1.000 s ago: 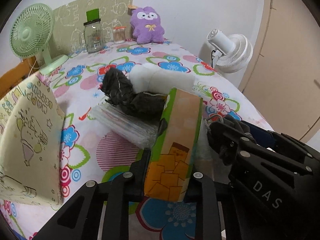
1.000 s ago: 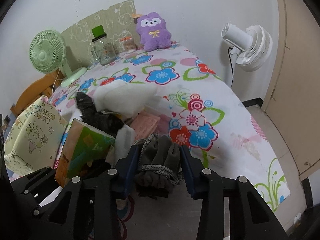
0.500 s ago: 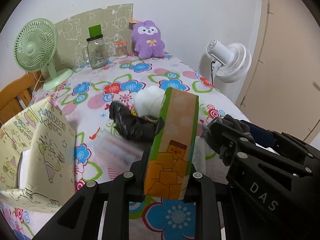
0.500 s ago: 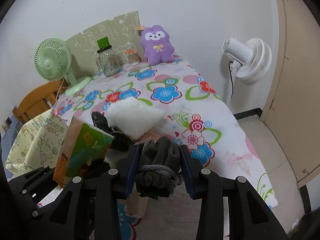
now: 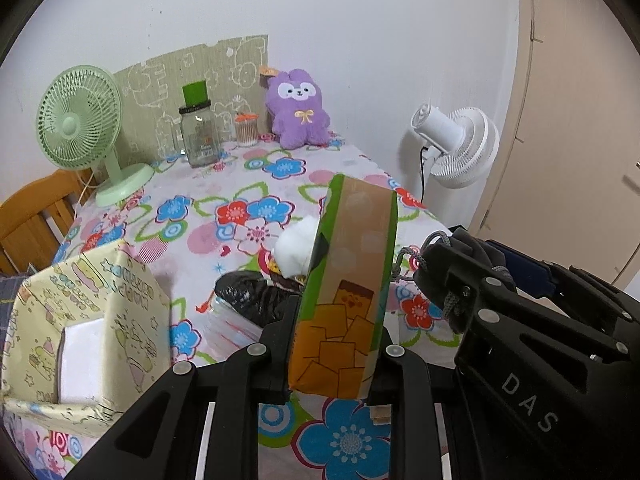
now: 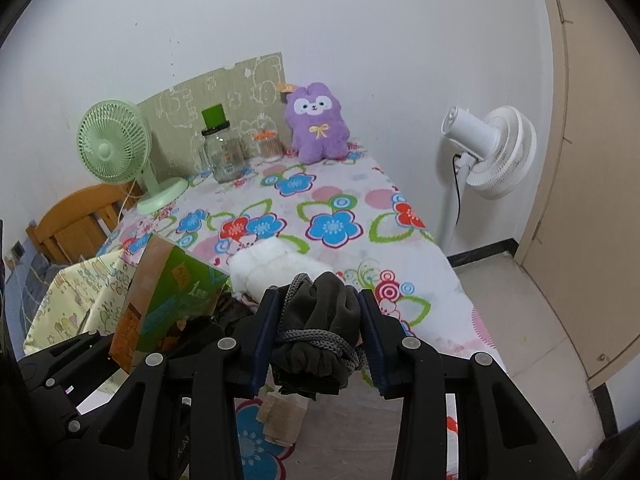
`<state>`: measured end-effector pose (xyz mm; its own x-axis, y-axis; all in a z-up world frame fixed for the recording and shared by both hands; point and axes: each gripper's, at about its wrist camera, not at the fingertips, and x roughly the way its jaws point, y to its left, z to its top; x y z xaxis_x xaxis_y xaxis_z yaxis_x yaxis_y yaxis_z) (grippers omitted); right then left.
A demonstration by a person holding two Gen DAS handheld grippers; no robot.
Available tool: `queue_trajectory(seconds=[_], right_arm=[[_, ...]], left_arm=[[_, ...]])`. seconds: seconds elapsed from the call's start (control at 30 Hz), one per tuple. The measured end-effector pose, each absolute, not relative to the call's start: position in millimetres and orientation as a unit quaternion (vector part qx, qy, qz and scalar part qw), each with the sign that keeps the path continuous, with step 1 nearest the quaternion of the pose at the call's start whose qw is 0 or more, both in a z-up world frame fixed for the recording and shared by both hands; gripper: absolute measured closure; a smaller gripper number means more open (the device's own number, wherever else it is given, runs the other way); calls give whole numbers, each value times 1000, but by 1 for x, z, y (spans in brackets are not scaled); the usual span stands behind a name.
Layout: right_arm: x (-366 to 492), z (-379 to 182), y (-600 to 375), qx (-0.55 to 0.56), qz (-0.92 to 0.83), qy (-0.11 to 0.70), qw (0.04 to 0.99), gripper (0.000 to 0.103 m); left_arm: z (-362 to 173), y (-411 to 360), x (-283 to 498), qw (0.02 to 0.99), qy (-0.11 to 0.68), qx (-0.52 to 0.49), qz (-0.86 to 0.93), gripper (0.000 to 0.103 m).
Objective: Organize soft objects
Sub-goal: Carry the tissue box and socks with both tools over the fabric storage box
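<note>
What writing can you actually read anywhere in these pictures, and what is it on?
"DAS": white letters on the right claw body, seen in the left view.
"1": on the green side of the tissue pack in the left claw; the characters beside it are too blurred.
Glass jar label: too small to read.
Yellow cartoon storage box lettering: unreadable.

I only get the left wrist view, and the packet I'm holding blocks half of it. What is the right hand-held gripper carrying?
Observer: The right hand-held gripper is shut on a dark drawstring pouch, with its grey cord wound round it.
Operator: And the white thing behind my packet?
Observer: It's a white fluffy bundle lying on the flowered tablecloth; neither gripper touches it.
Operator: How does my packet look from there?
Observer: The packet shows a broad green printed face; the left hand-held gripper clamps its lower end.
</note>
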<state>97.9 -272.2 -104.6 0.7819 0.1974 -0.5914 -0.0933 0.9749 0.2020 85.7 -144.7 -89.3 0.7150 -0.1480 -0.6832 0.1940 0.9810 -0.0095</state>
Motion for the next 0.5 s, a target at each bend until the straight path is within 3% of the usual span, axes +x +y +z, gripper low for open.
queue_trajectory(seconds=[0.5], right_arm=[[88, -67, -262, 79, 48, 292, 952, 60]], left_arm=[[-58, -133, 83, 931, 344, 37, -116, 81]])
